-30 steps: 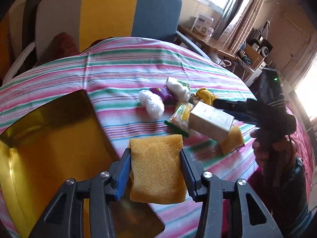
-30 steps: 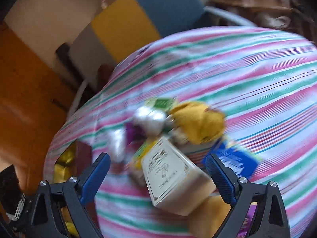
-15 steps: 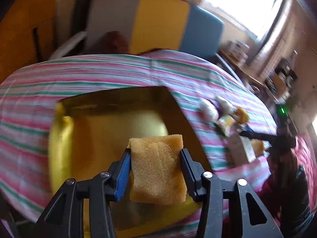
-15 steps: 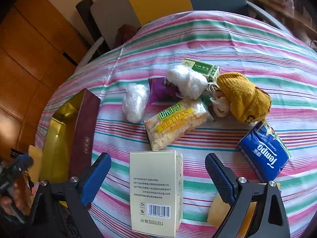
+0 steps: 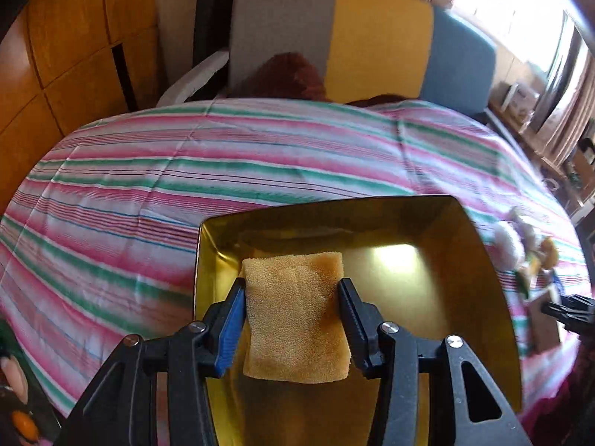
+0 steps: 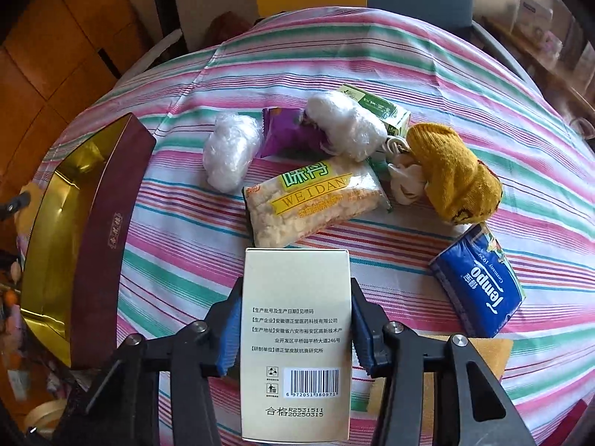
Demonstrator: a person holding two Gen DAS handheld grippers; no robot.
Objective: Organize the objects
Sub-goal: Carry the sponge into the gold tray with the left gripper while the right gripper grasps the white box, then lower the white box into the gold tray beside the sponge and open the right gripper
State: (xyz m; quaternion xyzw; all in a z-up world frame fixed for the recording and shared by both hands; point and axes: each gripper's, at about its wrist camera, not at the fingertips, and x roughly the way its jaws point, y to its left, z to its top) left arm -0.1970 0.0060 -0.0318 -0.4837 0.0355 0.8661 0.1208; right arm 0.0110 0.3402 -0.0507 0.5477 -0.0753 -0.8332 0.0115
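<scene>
Two tools grip: left (image 5: 293, 316) a sponge (image 5: 295, 316); right (image 6: 295, 329) just closed across a box (image 6: 296, 334) lying lengthwise away.

I read "WEIDAN" on the snack bag (image 6: 314, 200); right of it, "Tempo" on the blue tissue pack (image 6: 478, 290); below it, "6 972051 380971" and "R2531511 20250315" on the cream carton (image 6: 295, 330).

A lived-in home, likely a dining or living room: a round table under a pink-and-green striped tablecloth (image 5: 230, 171), with a grey, yellow and blue upholstered chair (image 5: 372, 41) just behind the table, wooden cabinet panels (image 5: 70, 52) to the table's left, and a curtained window (image 5: 557, 74) over cluttered shelves to its right
</scene>
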